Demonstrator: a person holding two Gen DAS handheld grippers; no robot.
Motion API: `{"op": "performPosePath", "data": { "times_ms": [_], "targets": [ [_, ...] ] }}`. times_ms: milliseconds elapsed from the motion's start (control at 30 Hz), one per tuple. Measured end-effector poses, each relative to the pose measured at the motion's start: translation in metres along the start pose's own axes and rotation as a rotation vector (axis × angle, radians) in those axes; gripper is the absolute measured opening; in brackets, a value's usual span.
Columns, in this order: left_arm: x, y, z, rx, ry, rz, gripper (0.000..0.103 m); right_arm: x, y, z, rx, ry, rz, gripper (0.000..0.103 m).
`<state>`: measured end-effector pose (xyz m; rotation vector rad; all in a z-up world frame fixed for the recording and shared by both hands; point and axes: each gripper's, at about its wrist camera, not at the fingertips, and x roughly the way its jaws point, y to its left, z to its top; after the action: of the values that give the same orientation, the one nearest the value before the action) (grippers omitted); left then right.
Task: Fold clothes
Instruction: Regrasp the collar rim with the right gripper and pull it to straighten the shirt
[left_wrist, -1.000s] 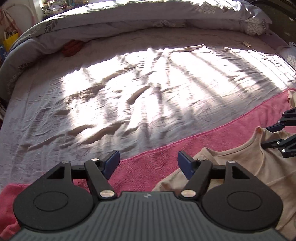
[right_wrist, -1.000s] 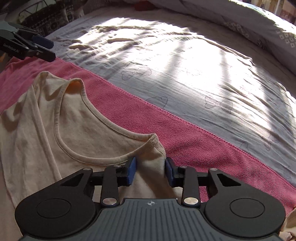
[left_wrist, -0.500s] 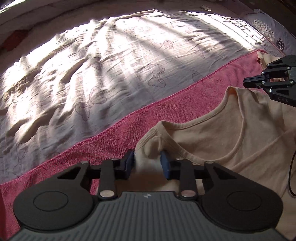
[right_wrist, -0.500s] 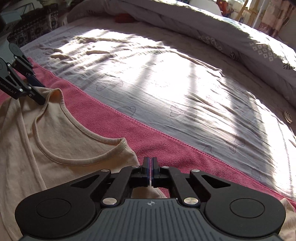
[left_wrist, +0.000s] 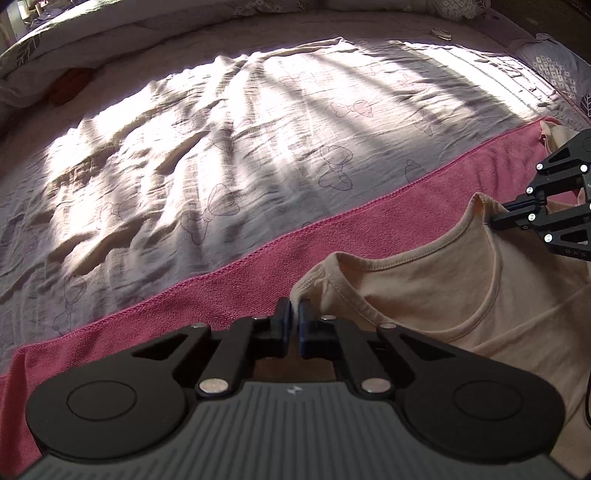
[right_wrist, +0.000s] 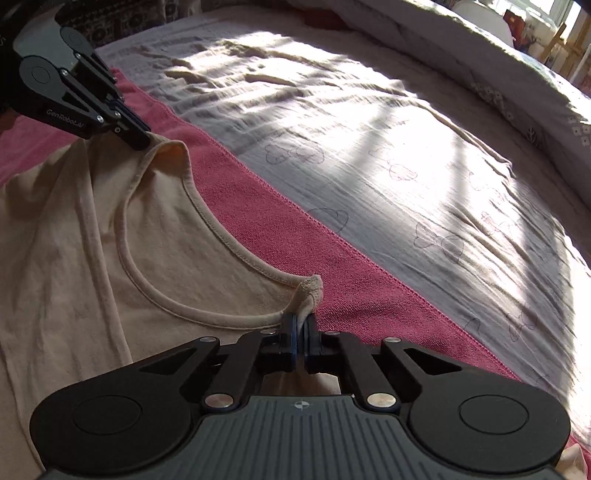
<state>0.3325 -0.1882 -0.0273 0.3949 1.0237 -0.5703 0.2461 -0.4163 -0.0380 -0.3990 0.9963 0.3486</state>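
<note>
Garment: a beige top (right_wrist: 74, 251), thin knit, lying on a pink towel (right_wrist: 280, 236) spread along the near side of a bed; it fills the lower left of the right wrist view and the lower right of the left wrist view

- Left gripper (left_wrist: 294, 319): jaws pinched together on one shoulder corner of the top, fabric bunched between the blue pads. Seen also in the upper left of the right wrist view, tip at the strap
- Right gripper (right_wrist: 300, 334): jaws closed on the other shoulder corner, a small tuft of cloth standing up above the pads
- Neckline (right_wrist: 207, 236) hangs in a slack curve between the two holds, so the cloth is not pulled taut

Handling, as judged: light, soft, limp; it will drape and sag, not hold a shape. Seamed shoulder corners look like the firmest place to hold, since hems resist stretching more than the open knit. Towel pile may drag on the cloth if slid; lifting seems safer than pulling

Room: wrinkled grey sheet (left_wrist: 221, 166) with bow prints runs wide and bare across the middle of both views, sunlit. Towel edge cuts diagonally from lower left to upper right in the left wrist view. Rolled duvet (right_wrist: 424, 40) bounds the top of frame. Lower hem of the top is out of view, so how far the folding stands cannot be told
</note>
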Motion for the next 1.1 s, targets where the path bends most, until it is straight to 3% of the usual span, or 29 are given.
{"op": "performPosePath", "data": {
  "times_ms": [100,233,333,367,400,467,500,567,667,767,867,933,1000,1100],
  "targets": [
    [-0.005,0.0,0.004,-0.012,-0.025,0.059,0.0,-0.004,0.002,0.001,-0.036,-0.026,-0.103,0.004],
    [0.03,0.009,0.0,-0.03,0.054,0.197,0.0,0.02,0.003,-0.006,-0.052,0.003,-0.202,0.005],
    [0.023,0.019,-0.001,-0.087,0.023,0.226,0.005,0.031,0.0,-0.012,0.001,-0.027,-0.243,0.007],
    [0.018,0.02,-0.001,-0.08,0.009,0.276,0.013,0.03,-0.002,-0.014,0.024,-0.046,-0.251,0.01],
    [0.014,0.02,-0.002,-0.053,-0.007,0.342,0.014,0.021,-0.007,-0.014,0.077,-0.063,-0.256,0.026],
    [0.009,0.025,-0.006,0.011,-0.028,0.502,0.016,-0.007,-0.018,-0.021,0.177,-0.119,-0.302,0.046],
    [0.004,0.031,-0.011,0.03,-0.038,0.568,0.017,-0.021,-0.023,-0.025,0.227,-0.147,-0.324,0.054],
    [-0.006,0.042,-0.022,0.02,-0.03,0.62,0.017,-0.047,-0.029,-0.036,0.3,-0.179,-0.349,0.059],
    [-0.031,0.052,-0.046,-0.044,-0.019,0.594,0.017,-0.085,-0.03,-0.057,0.37,-0.192,-0.358,0.059],
    [-0.054,0.042,-0.074,-0.063,-0.011,0.54,0.028,-0.103,-0.005,-0.078,0.343,-0.125,-0.251,0.059],
    [-0.065,0.019,-0.095,-0.007,0.008,0.491,0.03,-0.097,0.029,-0.091,0.228,-0.026,-0.183,0.057],
    [-0.069,0.002,-0.106,0.047,0.021,0.463,0.031,-0.082,0.051,-0.098,0.173,0.058,-0.157,0.047],
    [-0.073,-0.014,-0.115,0.091,0.03,0.43,0.031,-0.073,0.066,-0.102,0.181,0.11,-0.152,0.016],
    [-0.083,-0.033,-0.121,0.111,0.015,0.363,0.031,-0.081,0.074,-0.096,0.211,0.076,-0.186,0.01]
  ]
}}
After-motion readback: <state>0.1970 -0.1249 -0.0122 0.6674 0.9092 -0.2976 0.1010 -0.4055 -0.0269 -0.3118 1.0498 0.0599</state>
